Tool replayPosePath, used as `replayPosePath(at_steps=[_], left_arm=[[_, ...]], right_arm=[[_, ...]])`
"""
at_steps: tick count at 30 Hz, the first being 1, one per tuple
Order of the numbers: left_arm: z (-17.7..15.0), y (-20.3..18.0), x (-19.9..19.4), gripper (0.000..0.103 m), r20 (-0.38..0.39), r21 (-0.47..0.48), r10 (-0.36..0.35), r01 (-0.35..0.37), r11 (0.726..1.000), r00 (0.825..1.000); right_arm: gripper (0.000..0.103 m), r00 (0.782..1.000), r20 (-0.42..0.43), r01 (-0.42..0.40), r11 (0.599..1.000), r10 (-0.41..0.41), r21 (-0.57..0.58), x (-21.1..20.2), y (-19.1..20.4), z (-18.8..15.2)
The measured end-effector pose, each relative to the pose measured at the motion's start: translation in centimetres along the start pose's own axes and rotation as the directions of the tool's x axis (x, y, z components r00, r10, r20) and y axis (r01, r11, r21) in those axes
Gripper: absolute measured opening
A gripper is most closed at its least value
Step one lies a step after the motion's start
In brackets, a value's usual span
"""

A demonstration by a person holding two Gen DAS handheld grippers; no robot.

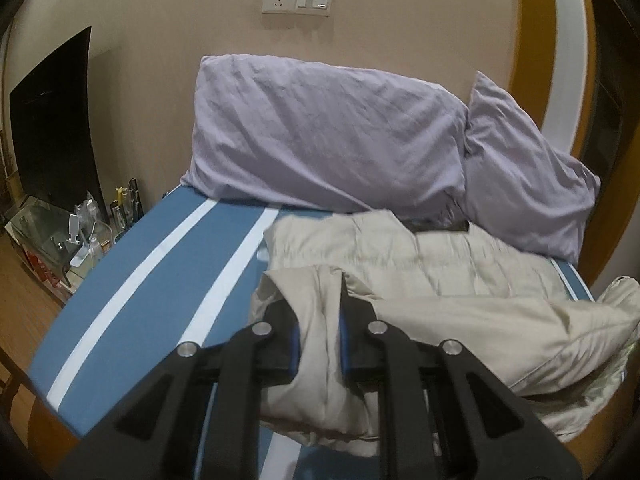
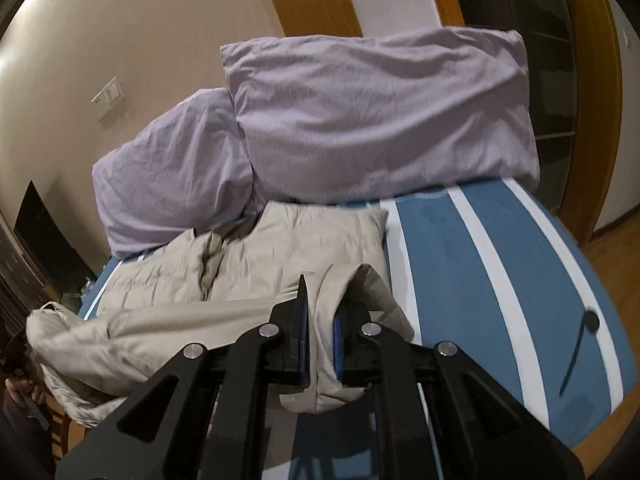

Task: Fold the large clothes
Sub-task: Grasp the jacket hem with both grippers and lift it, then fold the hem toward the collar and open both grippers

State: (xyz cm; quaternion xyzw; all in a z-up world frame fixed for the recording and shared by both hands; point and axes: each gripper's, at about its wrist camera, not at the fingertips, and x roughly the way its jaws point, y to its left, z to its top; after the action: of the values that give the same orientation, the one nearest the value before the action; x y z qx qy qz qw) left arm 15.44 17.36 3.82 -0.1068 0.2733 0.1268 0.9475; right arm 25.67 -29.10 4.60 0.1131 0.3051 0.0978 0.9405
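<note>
A beige padded jacket (image 1: pixel 420 260) lies on the blue bed with white stripes (image 1: pixel 160 264), just in front of the pillows. My left gripper (image 1: pixel 318 304) is shut on a bunched beige corner of it, lifted off the bed, with cloth hanging below the pads. In the right wrist view the same beige jacket (image 2: pixel 248 256) spreads to the left, and my right gripper (image 2: pixel 320 304) is shut on another bunched end that hangs between its blue pads. A stretch of the jacket sags between the two grippers.
Two lilac pillows (image 1: pixel 320 132) lean against the wall at the head of the bed. A low glass table with small bottles (image 1: pixel 80 232) and a dark screen (image 1: pixel 52 128) stand to the bed's left. Bare striped bed (image 2: pixel 500 272) lies right of the jacket, then wood floor (image 2: pixel 612 256).
</note>
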Motion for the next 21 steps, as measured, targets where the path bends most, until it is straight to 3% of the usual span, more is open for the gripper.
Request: replayPosePath(at_steps=[12, 21], left_arm=[[6.3, -0.8, 7.6, 0.015, -0.006, -0.017, 0.019, -0.019, 1.000, 1.000], [10.2, -1.5, 14.8, 0.015, -0.033, -0.047, 0.050, -0.052, 0.998, 0.998]], right_arm=[[0.010, 0.997, 0.028, 0.070, 0.997, -0.069, -0.032, 7.2, 1.8, 6.2], [0.010, 0.992, 0.020, 0.127, 0.992, -0.127, -0.013, 14.2, 1.8, 8.9]])
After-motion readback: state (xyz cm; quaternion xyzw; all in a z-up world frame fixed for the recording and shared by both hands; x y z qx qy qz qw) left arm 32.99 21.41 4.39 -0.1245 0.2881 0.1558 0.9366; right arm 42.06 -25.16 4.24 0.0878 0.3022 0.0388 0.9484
